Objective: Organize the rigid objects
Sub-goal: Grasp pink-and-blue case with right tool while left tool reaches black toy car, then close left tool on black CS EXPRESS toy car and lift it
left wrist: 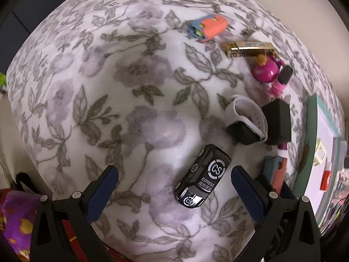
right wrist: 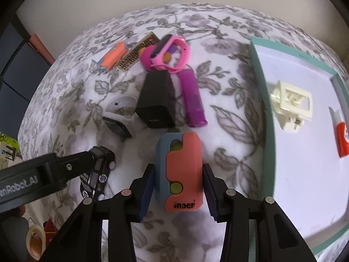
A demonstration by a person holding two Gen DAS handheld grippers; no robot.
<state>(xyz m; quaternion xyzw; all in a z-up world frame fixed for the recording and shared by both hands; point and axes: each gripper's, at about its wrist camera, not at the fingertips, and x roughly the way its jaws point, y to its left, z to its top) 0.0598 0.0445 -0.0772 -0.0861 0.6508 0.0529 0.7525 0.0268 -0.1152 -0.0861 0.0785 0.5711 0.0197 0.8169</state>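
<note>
A black toy car (left wrist: pixel 202 175) marked "CS EXPRESS" lies on the floral cloth between the wide-open fingers of my left gripper (left wrist: pixel 174 185); it also shows in the right wrist view (right wrist: pixel 98 172). My right gripper (right wrist: pixel 177 187) is shut on a coral and blue toy block (right wrist: pixel 181 170), its pads against both sides. A second coral and blue block (left wrist: pixel 209 28) lies at the far side, also seen in the right wrist view (right wrist: pixel 113 56). A teal-rimmed white tray (right wrist: pixel 259 69) lies at the right, holding a cream plastic part (right wrist: pixel 292 107) and a red and white item (right wrist: pixel 342 135).
A white smartwatch (left wrist: pixel 248 120), black box (right wrist: pixel 157 100), purple stick (right wrist: pixel 193 98), pink watch (right wrist: pixel 165 52) and gold patterned bar (left wrist: pixel 250 48) cluster mid-table. The left gripper's arm (right wrist: pixel 43 174) crosses the lower left of the right wrist view. The table edge curves around.
</note>
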